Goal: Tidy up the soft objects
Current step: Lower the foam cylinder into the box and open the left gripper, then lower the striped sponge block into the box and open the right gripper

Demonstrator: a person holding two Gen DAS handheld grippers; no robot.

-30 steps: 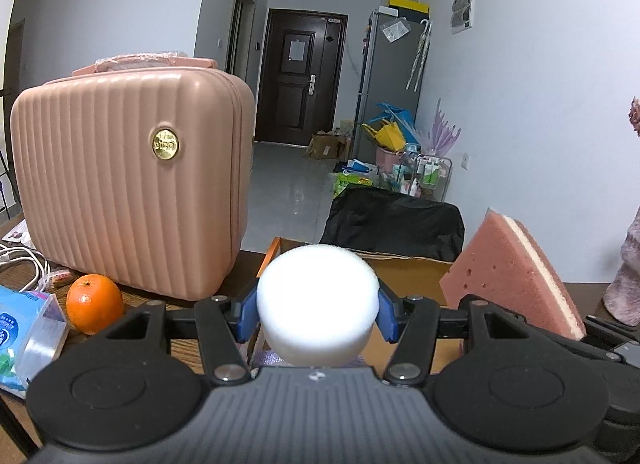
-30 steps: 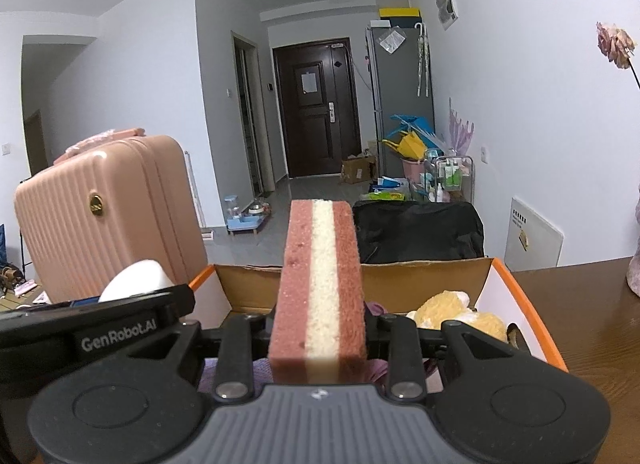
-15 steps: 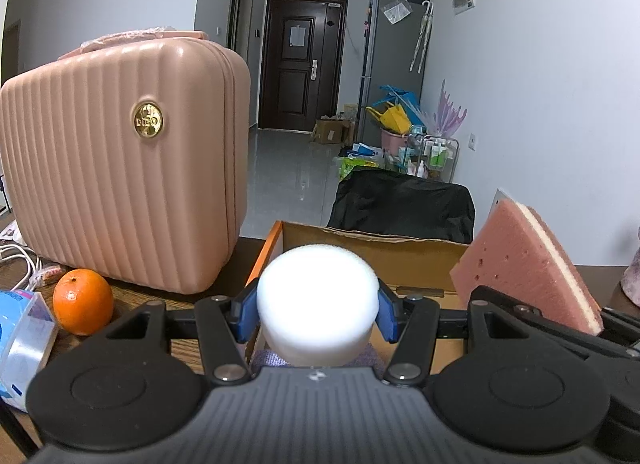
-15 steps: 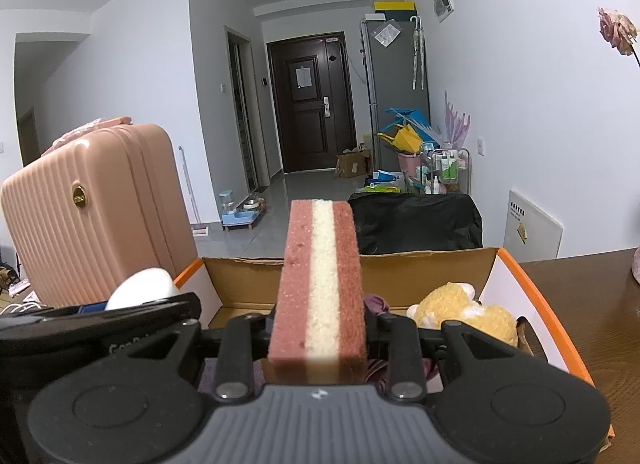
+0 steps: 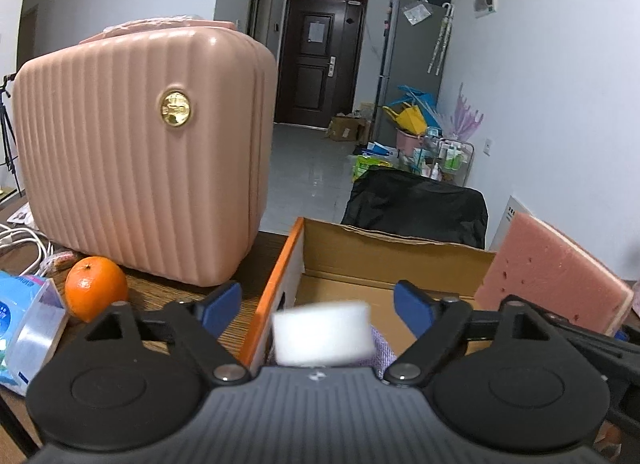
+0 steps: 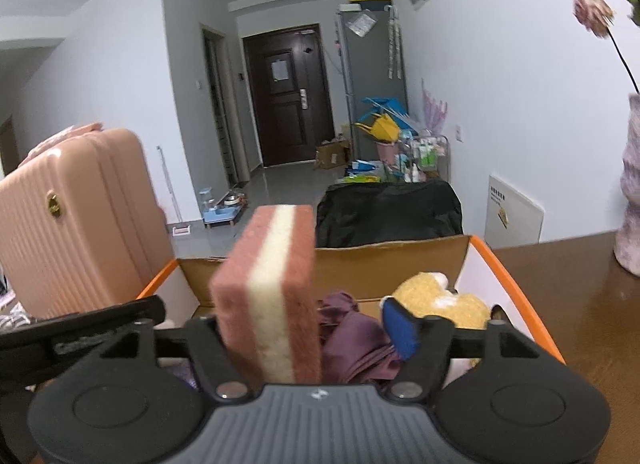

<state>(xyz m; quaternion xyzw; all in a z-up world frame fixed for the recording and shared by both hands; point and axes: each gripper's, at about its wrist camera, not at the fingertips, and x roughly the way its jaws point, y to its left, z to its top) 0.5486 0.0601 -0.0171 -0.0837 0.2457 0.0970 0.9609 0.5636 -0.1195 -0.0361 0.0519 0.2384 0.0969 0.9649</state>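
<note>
My left gripper hovers over the near left corner of a cardboard box with an orange rim; its jaws are opening. A white round sponge, blurred, is dropping between the blue pads, clear of both. My right gripper is above the same box, its jaws also opening. A pink-and-white layered sponge stands tilted between them, leaning to the left side, apart from the right pad. That sponge also shows at the right of the left wrist view.
Inside the box lie a yellow plush toy and a purple cloth. A pink ribbed suitcase stands left of the box, with an orange and a blue tissue pack beside it. A vase is at far right.
Both grippers' jaws have spread apart. The white sponge has left the left pads and sunk toward the box. The pink sponge has tipped left, free of the right pad.
</note>
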